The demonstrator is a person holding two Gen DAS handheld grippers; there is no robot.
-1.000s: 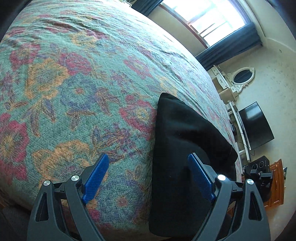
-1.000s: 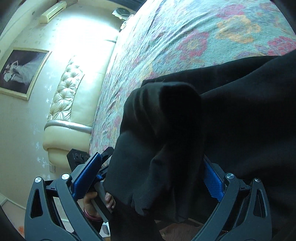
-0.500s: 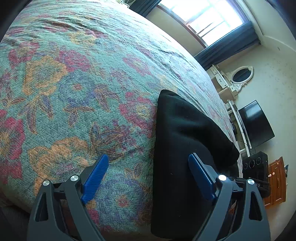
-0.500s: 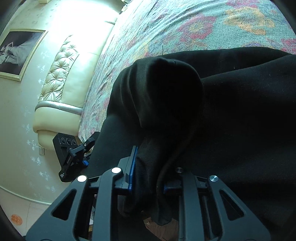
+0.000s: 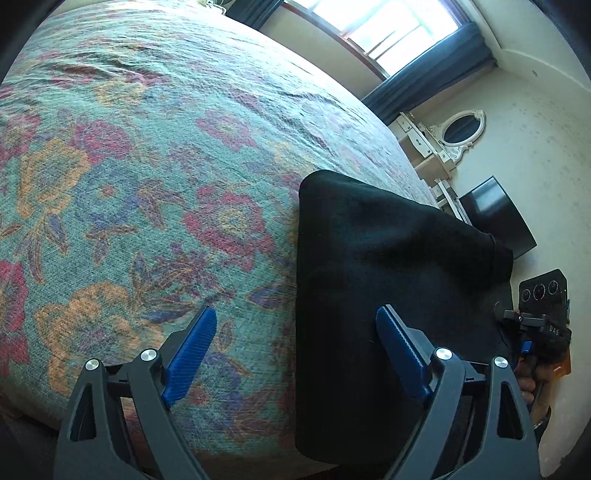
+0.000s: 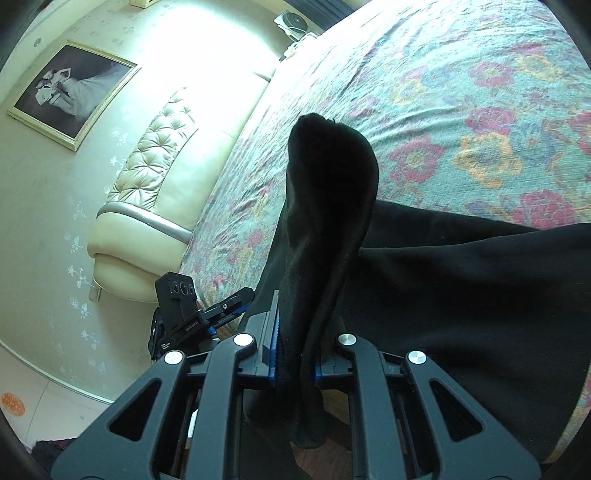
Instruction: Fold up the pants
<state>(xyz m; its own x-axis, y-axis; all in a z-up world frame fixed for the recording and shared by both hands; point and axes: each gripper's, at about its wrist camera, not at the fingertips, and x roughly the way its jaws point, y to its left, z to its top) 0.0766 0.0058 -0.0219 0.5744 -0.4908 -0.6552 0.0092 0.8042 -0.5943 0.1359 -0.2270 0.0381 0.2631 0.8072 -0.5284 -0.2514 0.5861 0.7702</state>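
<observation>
Black pants (image 5: 373,258) lie over the near edge of a bed with a floral cover (image 5: 147,166). My left gripper (image 5: 295,350) is open and empty, its blue pads astride the pants' left edge, one over the cover, one over the cloth. My right gripper (image 6: 293,354) is shut on a bunched fold of the pants (image 6: 328,192), which stands up from the jaws; the rest of the cloth (image 6: 461,295) spreads to the right. The right gripper shows at the pants' far side in the left wrist view (image 5: 539,325). The left gripper shows in the right wrist view (image 6: 195,314).
The bed's cream tufted headboard (image 6: 147,184) is on the left in the right wrist view. A window (image 5: 388,29), a white dresser with an oval mirror (image 5: 454,133) and a dark screen (image 5: 495,214) stand beyond the bed. Floor lies below the bed edge.
My right gripper closed on the bunched pants edge and has lifted it, so the fold now stands up. My left gripper stayed open and shifted only slightly.
</observation>
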